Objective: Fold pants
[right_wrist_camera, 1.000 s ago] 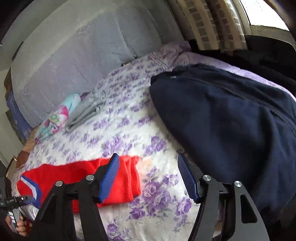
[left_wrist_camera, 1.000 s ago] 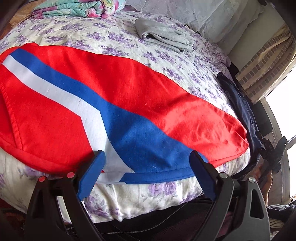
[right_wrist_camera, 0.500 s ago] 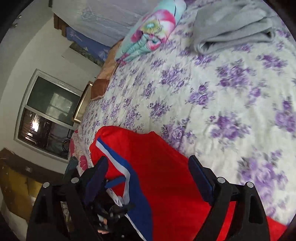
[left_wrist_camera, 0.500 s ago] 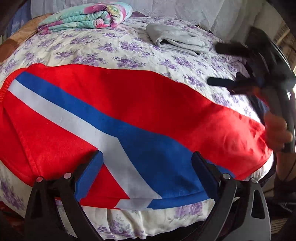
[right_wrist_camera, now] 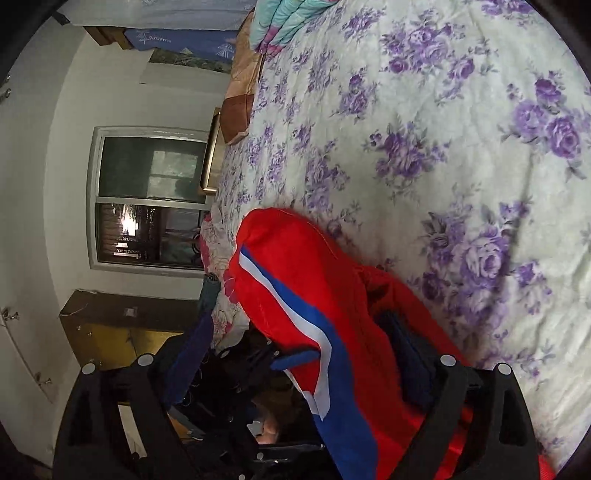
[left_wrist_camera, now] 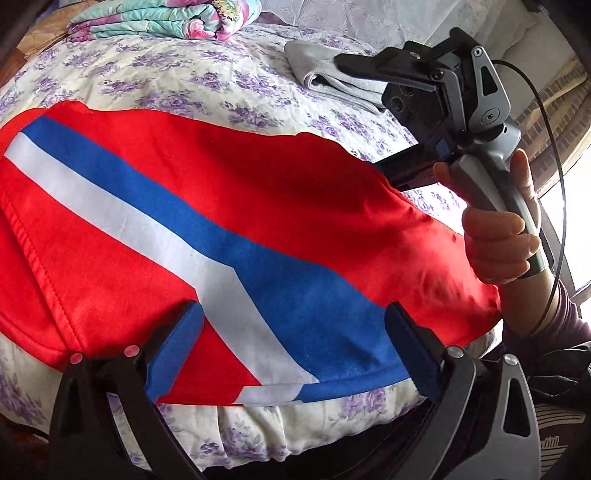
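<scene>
The red pants (left_wrist_camera: 288,206) with a blue and white side stripe lie spread across the flowered bed (left_wrist_camera: 207,85). My left gripper (left_wrist_camera: 295,347) is open, its blue pads hovering over the near hem at the bed's front edge. My right gripper (right_wrist_camera: 299,354) is open and turned on its side; the pants' red cloth (right_wrist_camera: 325,302) lies between its jaws, over the right pad. In the left wrist view the right gripper's body (left_wrist_camera: 454,99) and the holding hand are over the right end of the pants.
A folded grey garment (left_wrist_camera: 332,74) and a rolled flowered blanket (left_wrist_camera: 166,20) lie at the far side of the bed. A window (right_wrist_camera: 147,195) and a wooden cabinet (right_wrist_camera: 122,325) are beyond the bed's left end.
The right gripper swung in from the dark garment to the right end of the red pants and rolled sideways. The left gripper moved slightly forward over the hem.
</scene>
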